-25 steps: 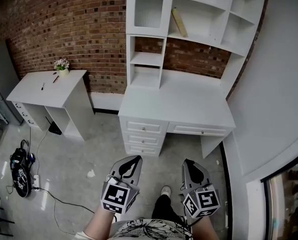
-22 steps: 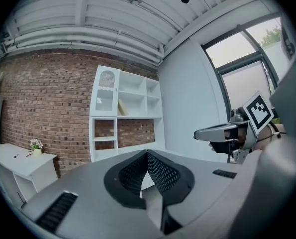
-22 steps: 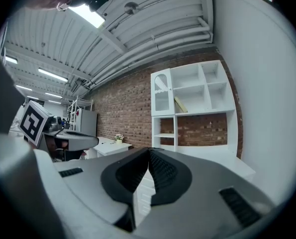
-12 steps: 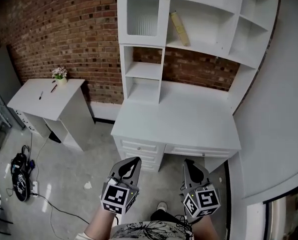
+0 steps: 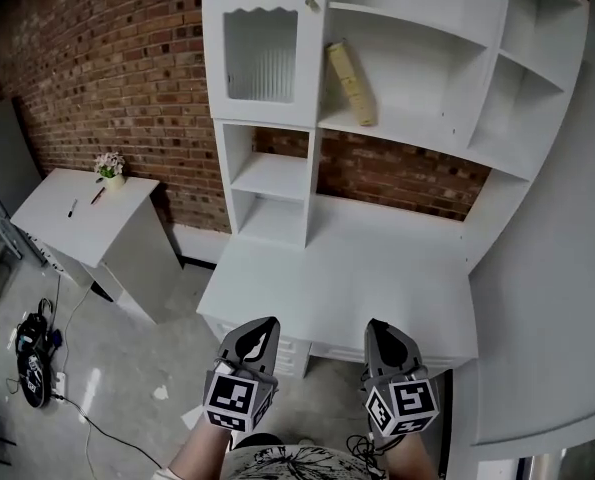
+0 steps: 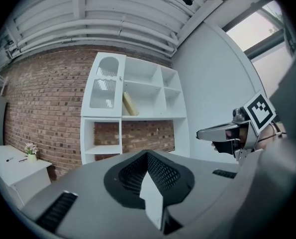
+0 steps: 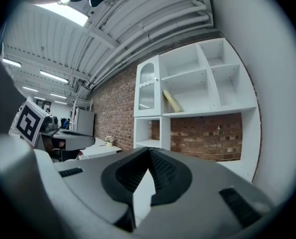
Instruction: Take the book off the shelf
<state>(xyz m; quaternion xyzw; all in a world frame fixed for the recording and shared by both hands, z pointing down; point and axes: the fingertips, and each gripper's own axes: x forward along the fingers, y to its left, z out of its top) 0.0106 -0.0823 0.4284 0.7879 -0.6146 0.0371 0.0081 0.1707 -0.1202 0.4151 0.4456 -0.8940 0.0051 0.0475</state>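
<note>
The left gripper and the right gripper are grey, tapered shells lined with black ribbed pads. Each carries a cube faced with black-and-white square markers. The person wears a white top with black scribbled print, and thin black cables show at its right edge.

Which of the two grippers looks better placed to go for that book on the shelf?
Probably the right gripper: the book stands more nearly in line with it than with the left gripper. Both are shut and empty.
</note>
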